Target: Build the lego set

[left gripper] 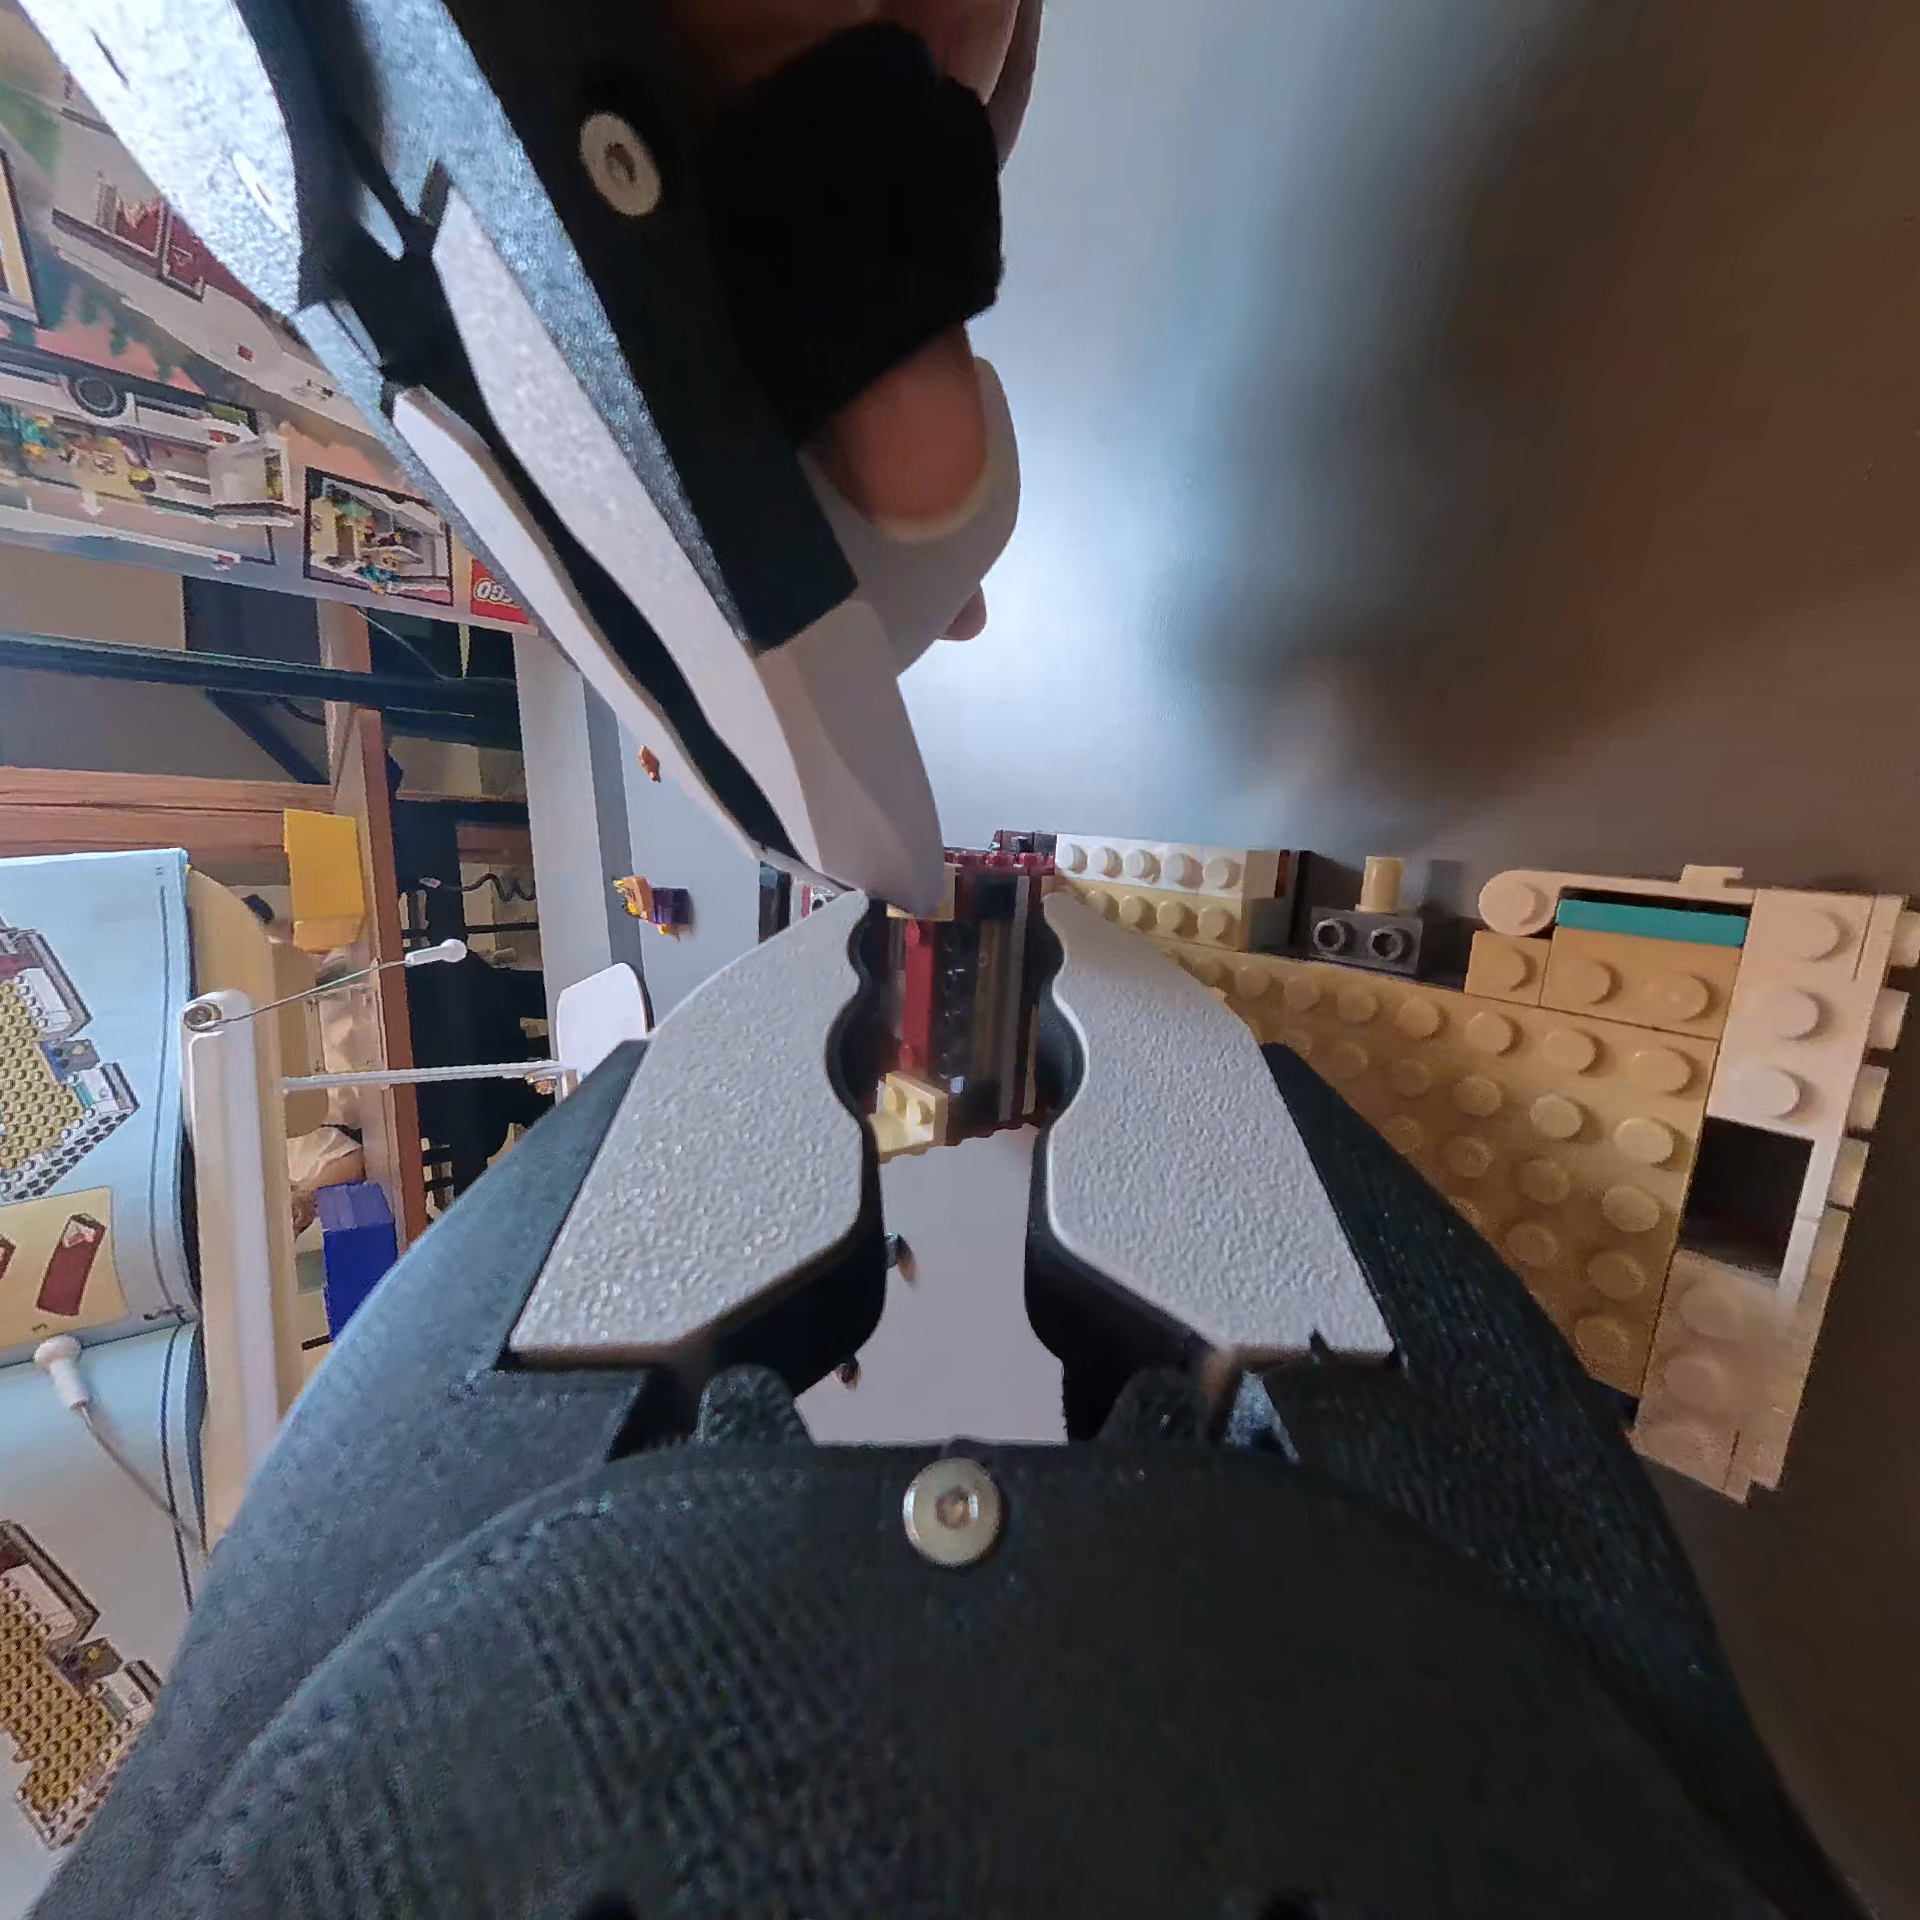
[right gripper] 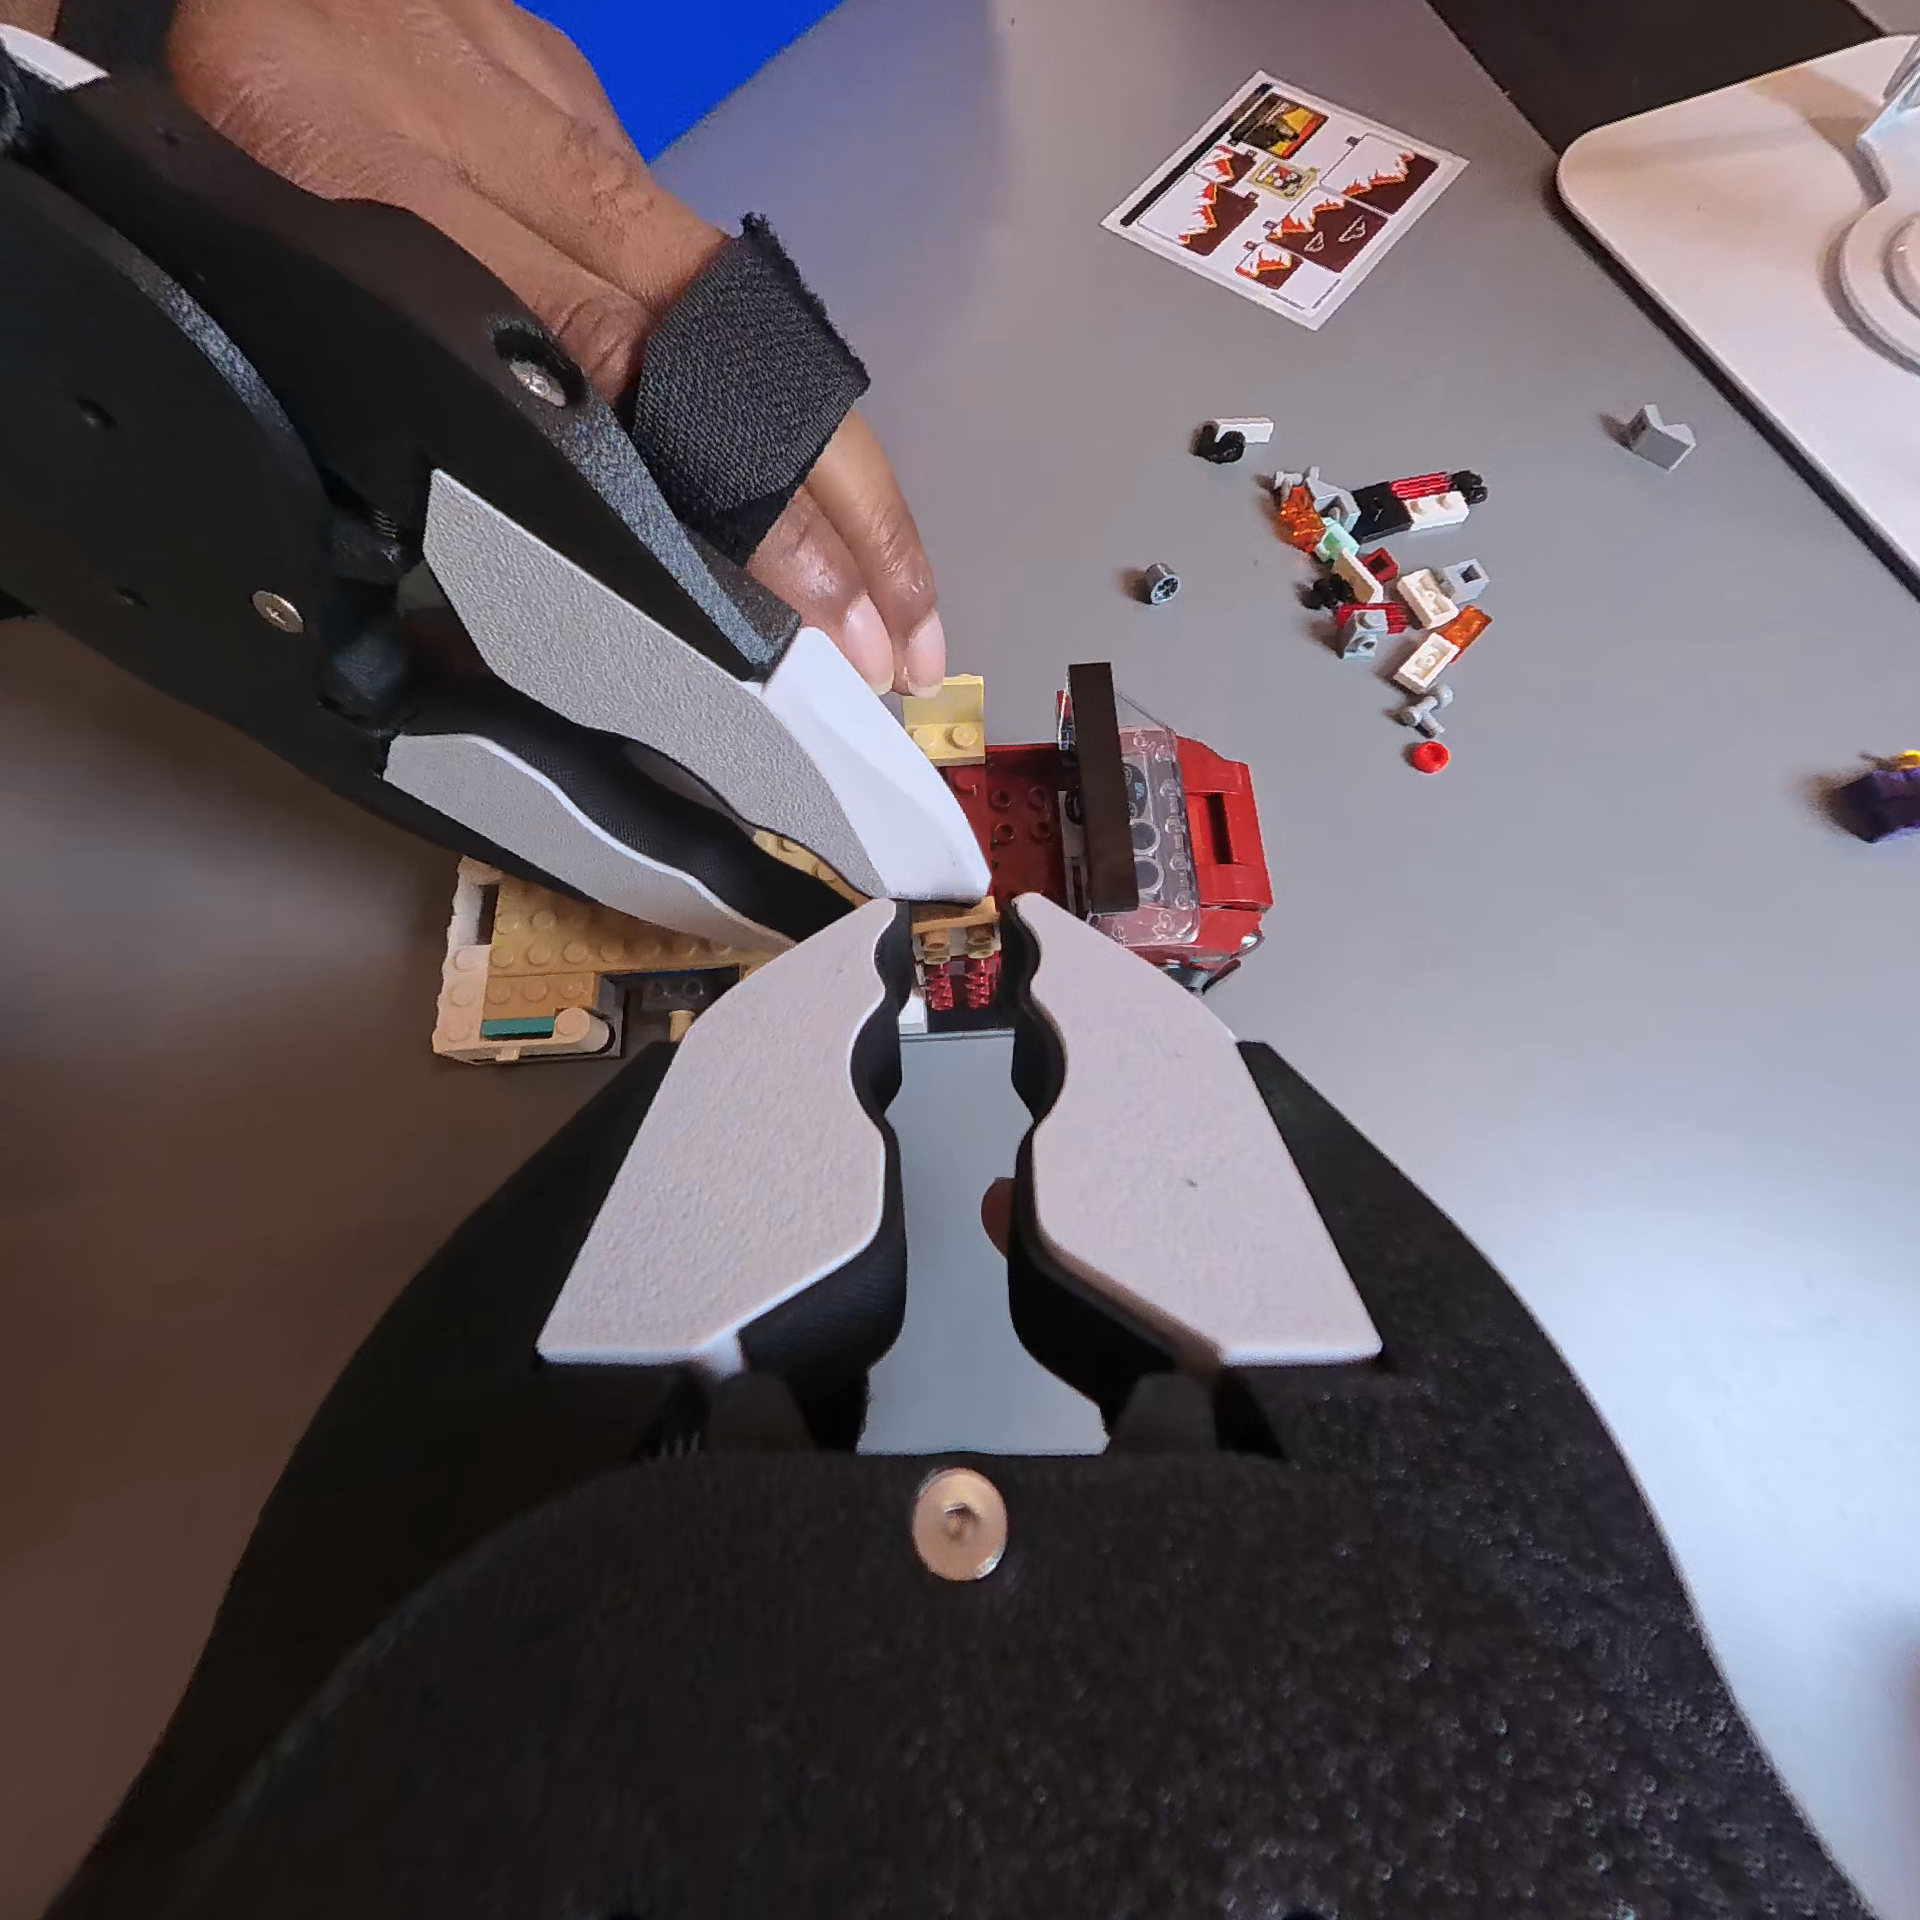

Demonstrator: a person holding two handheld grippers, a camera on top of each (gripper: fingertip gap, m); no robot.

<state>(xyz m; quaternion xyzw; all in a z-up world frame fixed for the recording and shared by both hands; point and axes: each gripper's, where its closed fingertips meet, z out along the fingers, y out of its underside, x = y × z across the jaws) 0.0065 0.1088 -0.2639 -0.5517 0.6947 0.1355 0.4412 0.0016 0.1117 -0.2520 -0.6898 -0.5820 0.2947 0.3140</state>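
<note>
The dark red brick vehicle (right gripper: 1132,831) sits on the grey table (right gripper: 1455,1143), butted against a tan brick build (right gripper: 540,966). Both grippers meet at its near end.

Left gripper (left gripper: 954,940): fingers clamped across the vehicle body, pads pressing both sides, bracing it. Right gripper (right gripper: 956,925): fingers narrow, pinching a small tan plate piece (right gripper: 951,920) with red ribbed parts under it, right at the vehicle's edge. Looks like mid-attachment of that piece; seating it probably needs a straight push with studs lined up while the left grip holds.

Hard to tell: whether the tan piece is already seated, since the left finger (right gripper: 883,800) covers the joint. Loose small bricks (right gripper: 1382,582) and a sticker sheet (right gripper: 1283,197) lie well apart. Left view background is blurred; a printed booklet (left gripper: 62,1091) is cut off at the edge.
</note>
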